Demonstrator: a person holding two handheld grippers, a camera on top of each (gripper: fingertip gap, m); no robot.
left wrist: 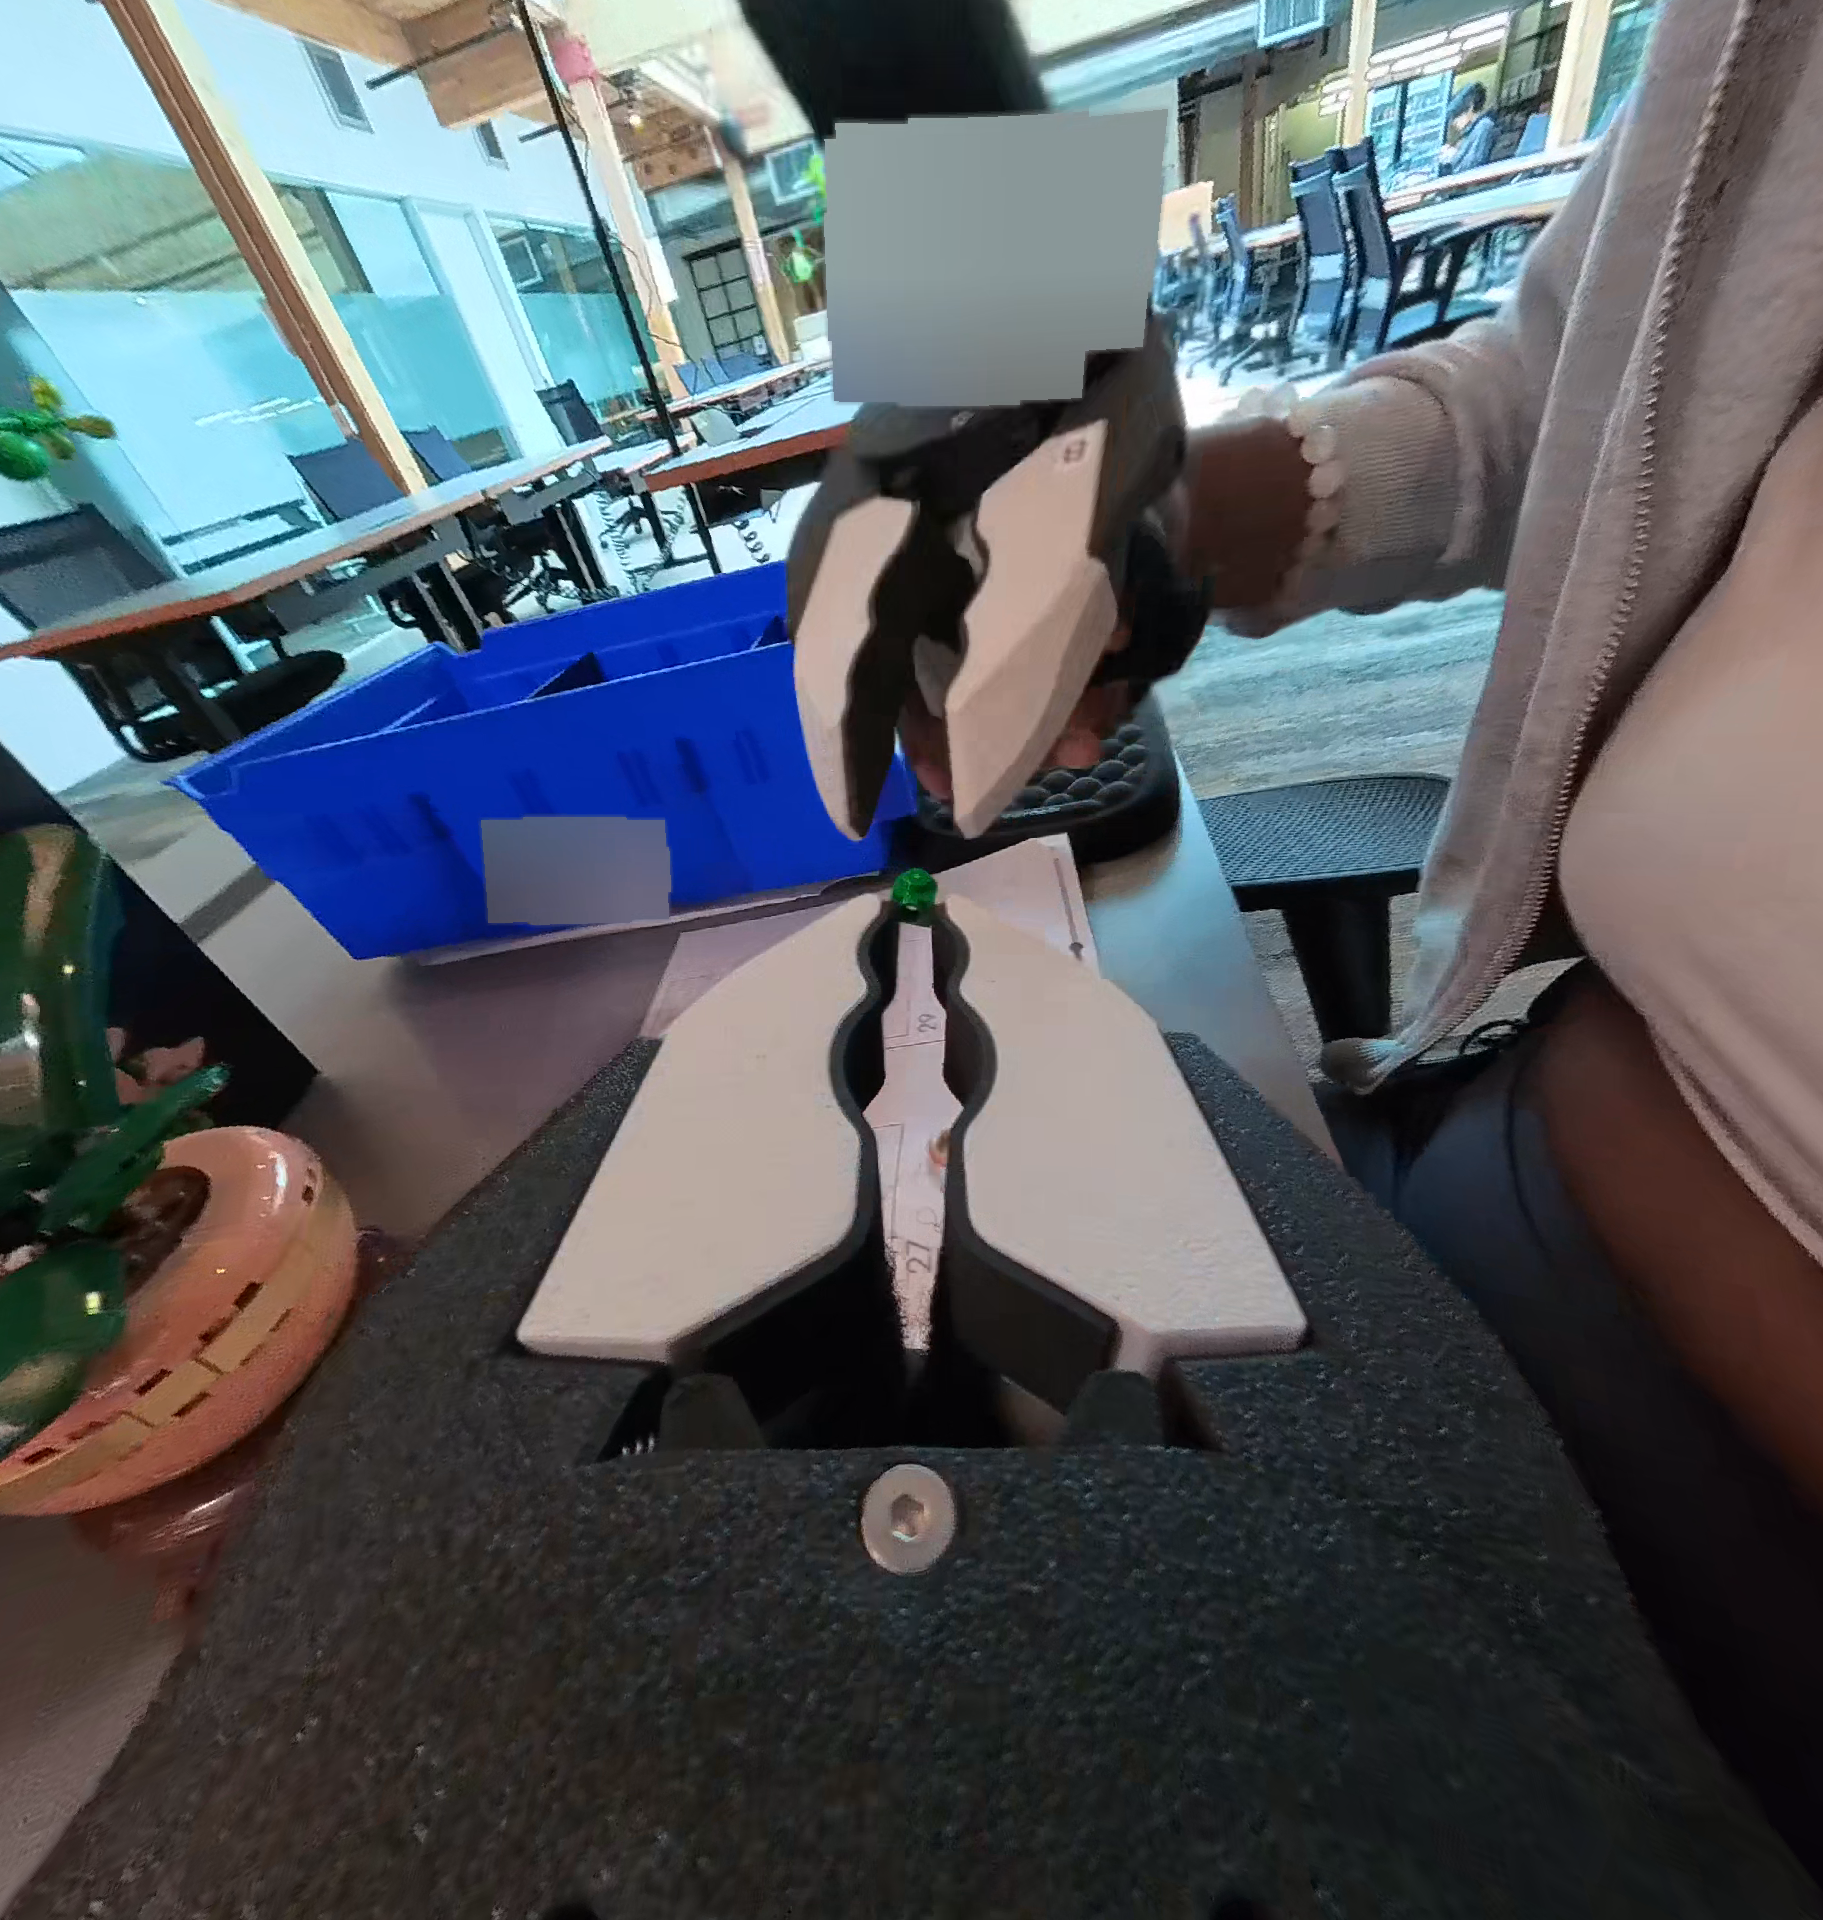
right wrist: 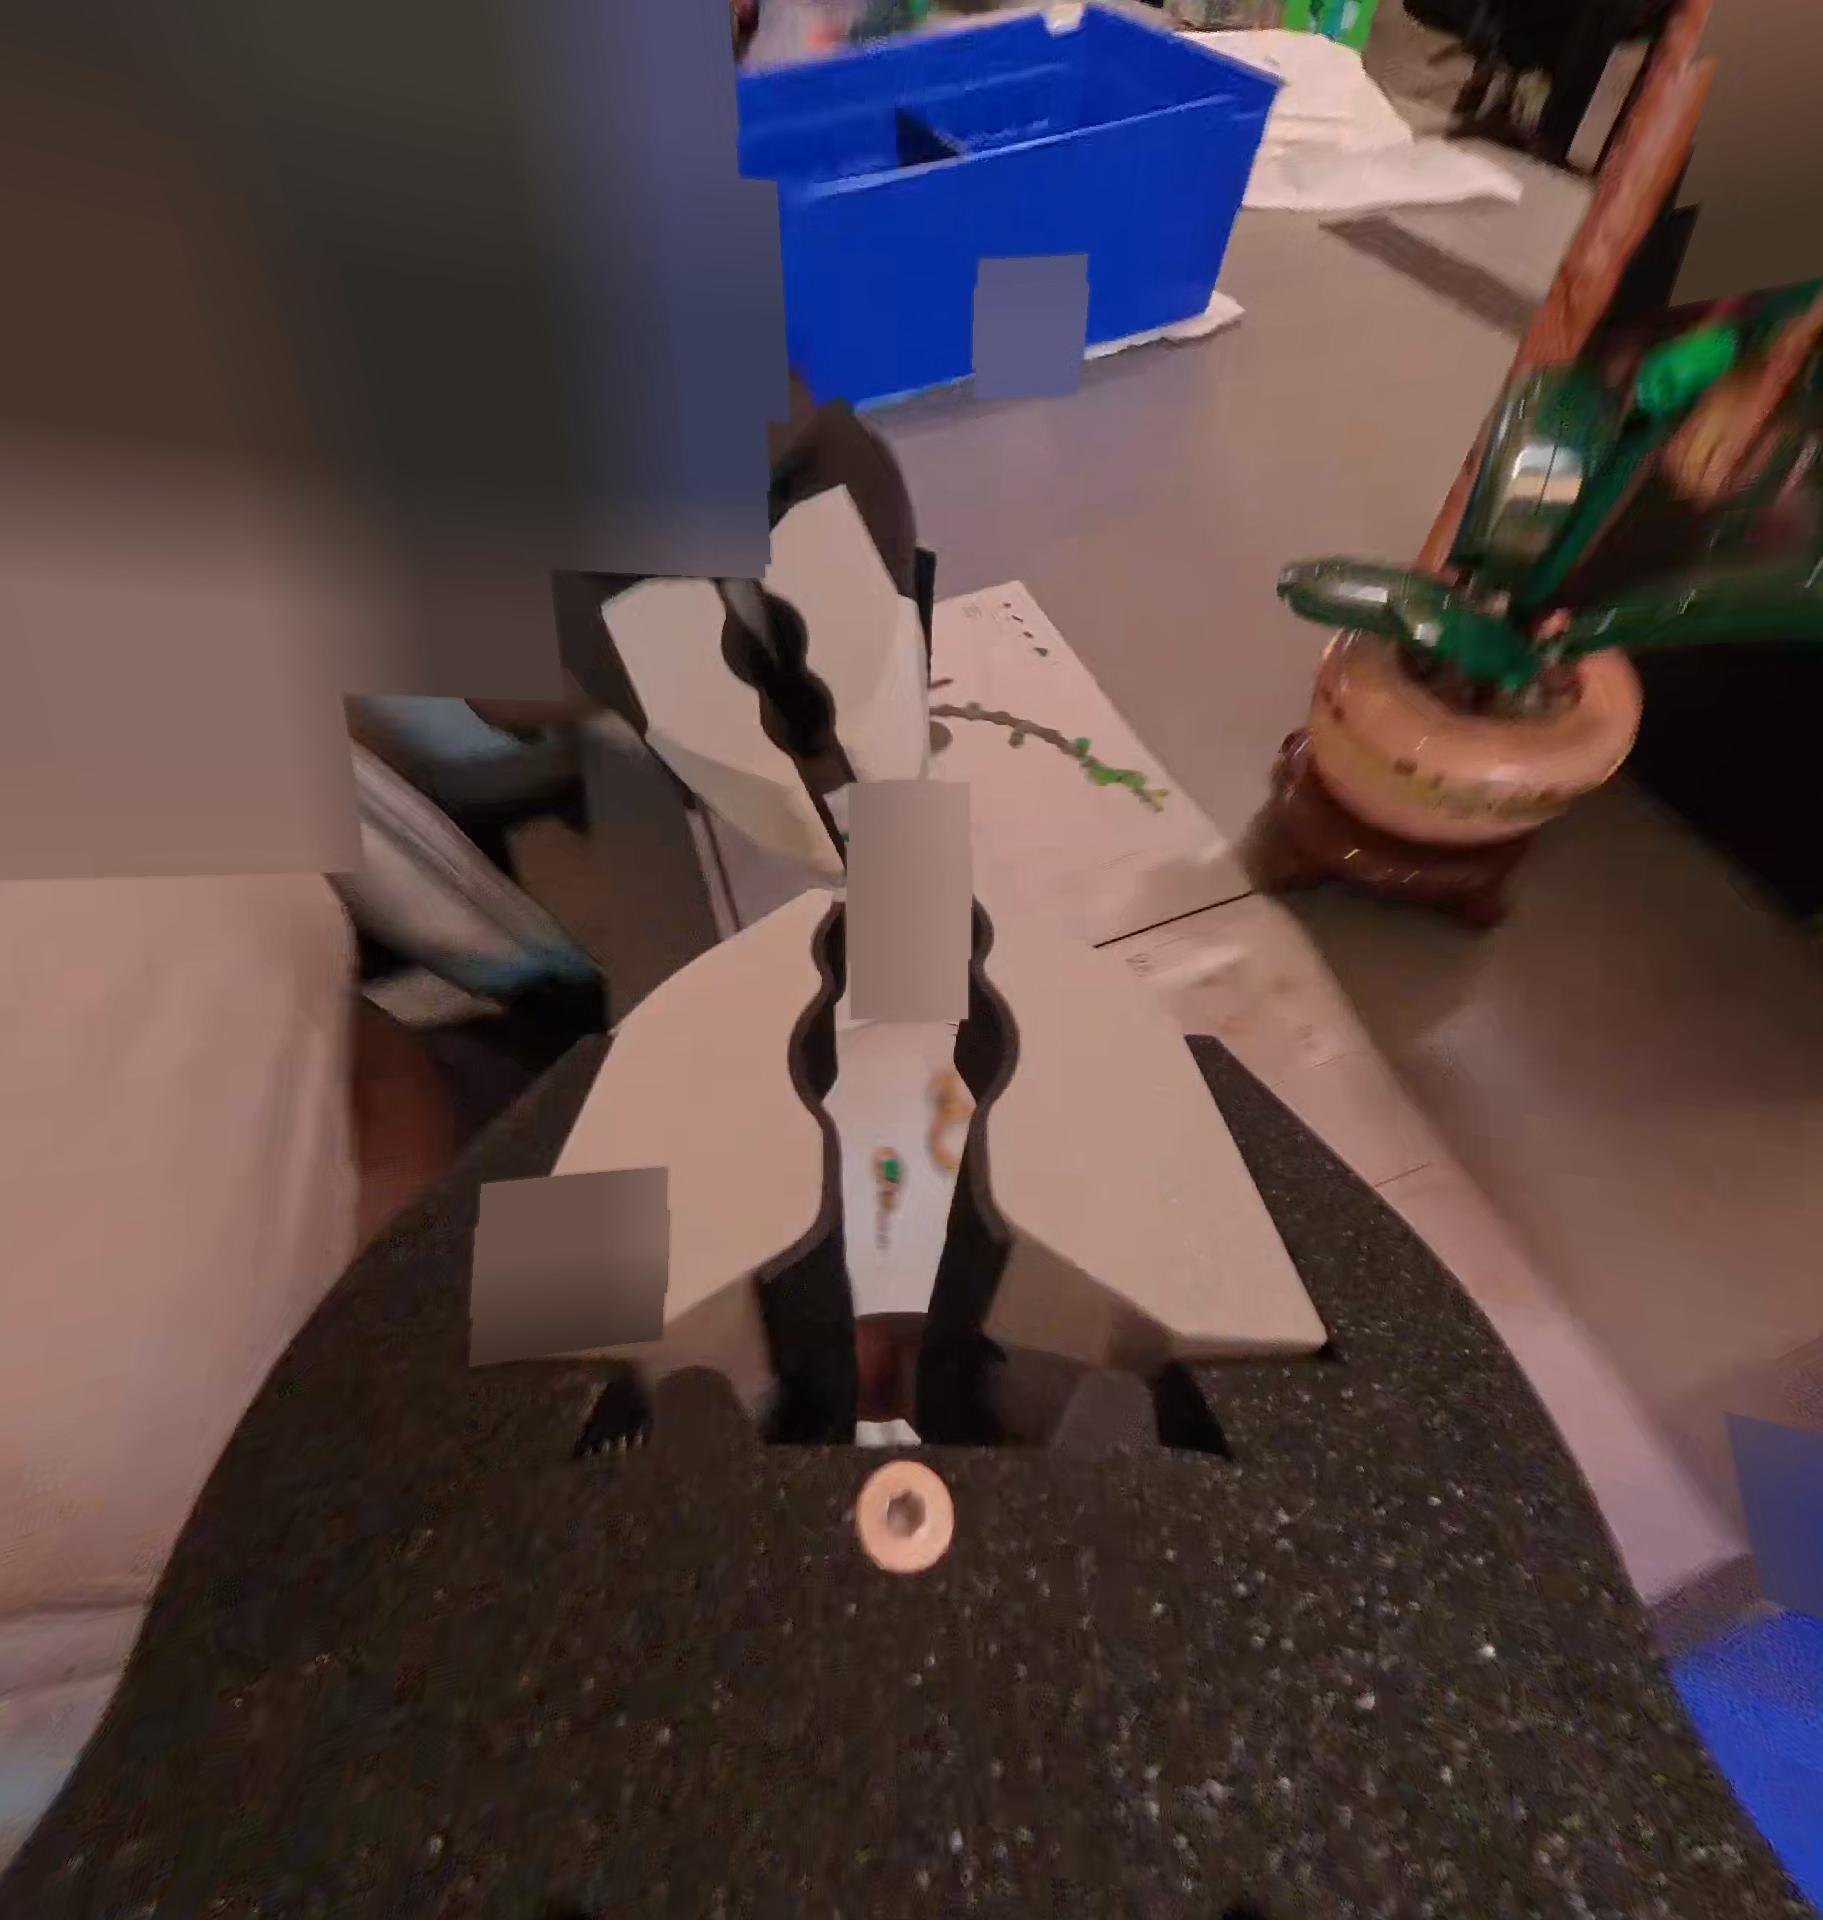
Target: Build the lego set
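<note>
Between the left gripper's [left wrist: 915, 914] tips, a small green lego piece [left wrist: 913, 896] is pinched.
Just above it, the right gripper [left wrist: 912, 821] is held slightly parted, nothing gripped.

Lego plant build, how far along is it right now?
Done: the pot stands built with green leaves planted. In hand: the left gripper pinches a small green piece over the instruction booklet; the right gripper hovers open just above it. Left: fitting that piece. The blue bin may hold more.
</note>
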